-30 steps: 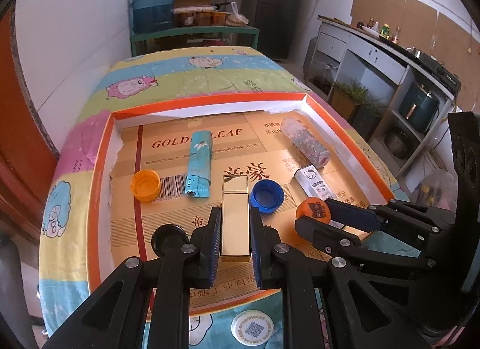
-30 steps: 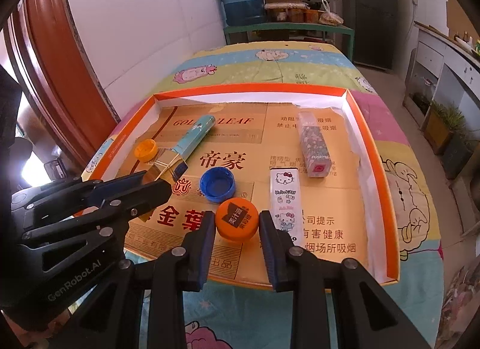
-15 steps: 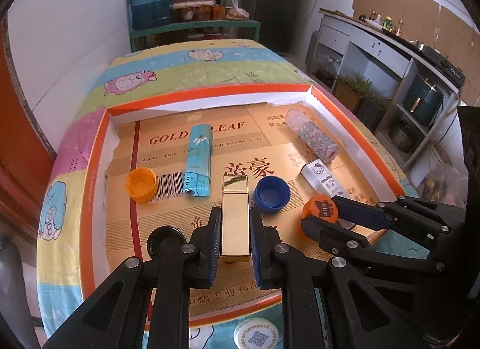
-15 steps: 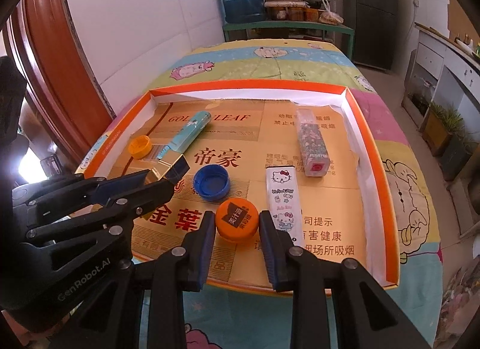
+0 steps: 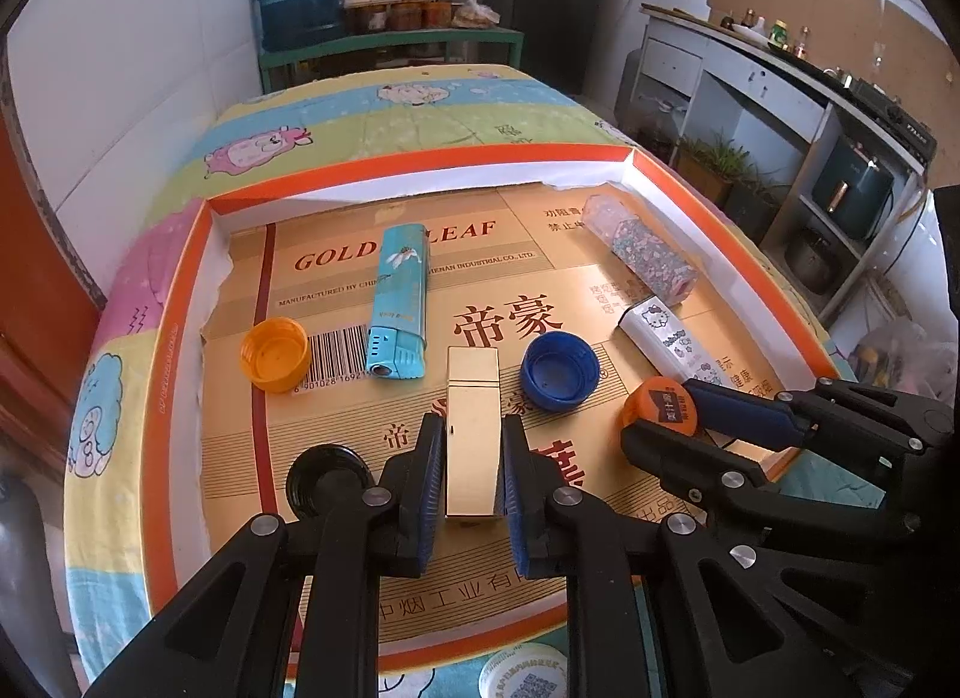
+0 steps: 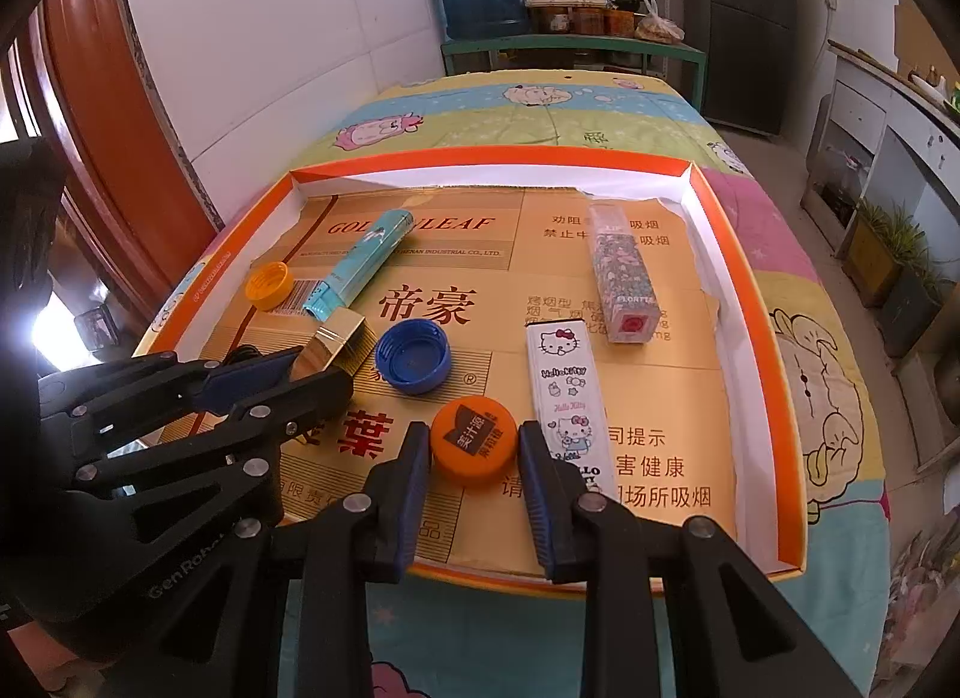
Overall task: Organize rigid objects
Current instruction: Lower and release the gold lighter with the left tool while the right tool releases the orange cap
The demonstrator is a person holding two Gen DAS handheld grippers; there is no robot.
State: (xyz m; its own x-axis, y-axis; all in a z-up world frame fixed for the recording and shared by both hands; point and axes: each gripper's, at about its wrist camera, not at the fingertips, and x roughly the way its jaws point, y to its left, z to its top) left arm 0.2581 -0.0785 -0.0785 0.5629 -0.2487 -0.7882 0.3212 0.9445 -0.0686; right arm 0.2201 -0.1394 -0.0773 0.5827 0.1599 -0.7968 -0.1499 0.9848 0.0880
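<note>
A shallow orange-rimmed tray (image 5: 420,158) lined with gold cardboard holds the items. A gold lighter (image 5: 473,398) lies on the cardboard between the pads of my left gripper (image 5: 473,428). The jaws are opening, but the pads still touch its sides. My right gripper (image 6: 474,446) is shut on an orange bottle cap (image 6: 474,440) with a dark printed label, near the tray's front edge. In the left wrist view that cap (image 5: 660,404) and the right gripper (image 5: 660,413) are at the right. The right wrist view has the left gripper (image 6: 318,365) and the gold lighter (image 6: 342,332) at the left.
Also in the tray are a blue cap (image 5: 559,371), a yellow-orange cap (image 5: 275,353), a black cap (image 5: 327,479), a teal lighter (image 5: 399,302), a Hello Kitty lighter (image 6: 567,398) and a floral lighter (image 6: 621,272). The tray sits on a cartoon-print cloth (image 6: 540,110).
The left gripper has shifted only slightly, with the gold lighter still between its pads. The right gripper and the orange cap have kept still.
</note>
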